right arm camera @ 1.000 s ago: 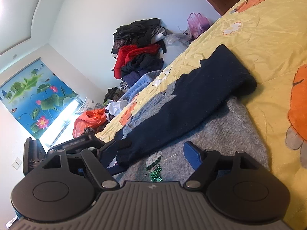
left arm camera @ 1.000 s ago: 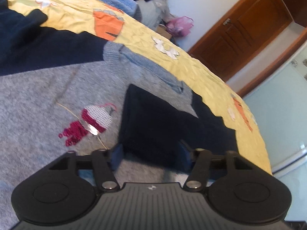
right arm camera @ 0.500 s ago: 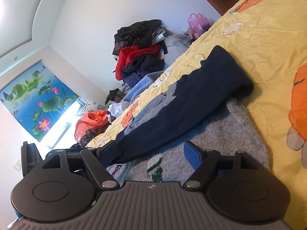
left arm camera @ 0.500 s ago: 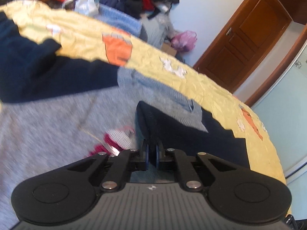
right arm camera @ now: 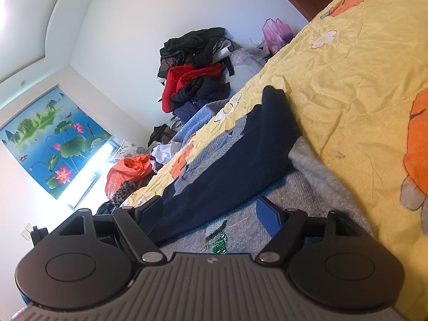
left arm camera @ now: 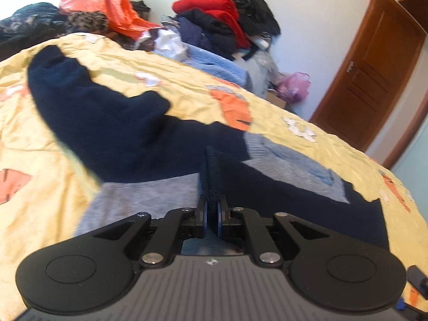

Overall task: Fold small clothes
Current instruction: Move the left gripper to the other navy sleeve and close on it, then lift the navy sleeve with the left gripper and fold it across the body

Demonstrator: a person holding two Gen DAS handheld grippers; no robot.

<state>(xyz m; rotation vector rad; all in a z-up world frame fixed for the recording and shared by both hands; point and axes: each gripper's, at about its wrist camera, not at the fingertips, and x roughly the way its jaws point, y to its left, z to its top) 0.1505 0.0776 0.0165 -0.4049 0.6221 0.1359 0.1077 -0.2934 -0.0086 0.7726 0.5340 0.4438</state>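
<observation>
Since the earlier frames, the left gripper (left arm camera: 211, 215) has closed from wide open onto the navy sleeve (left arm camera: 212, 176) and swung it up and across the sweater (left arm camera: 149, 195), so the sequin motif that showed beside it is now out of its view. Its jaws stand nearly together with a ridge of navy knit pinched between the blue pads (left arm camera: 204, 215); that pinch at the cuff end is what lets the sleeve be carried inward over the grey body, the usual first step of a fold. The sweater lies flat on the yellow bedspread (left arm camera: 48, 149), its other navy sleeve (right arm camera: 240, 165) stretched along the bed. The right gripper (right arm camera: 211, 218) hovers low over the grey front near the green sequin patch (right arm camera: 218, 236), jaws wide apart and empty, probably waiting for its own sleeve. Piled clothes (right arm camera: 198, 80) sit beyond the bed.
</observation>
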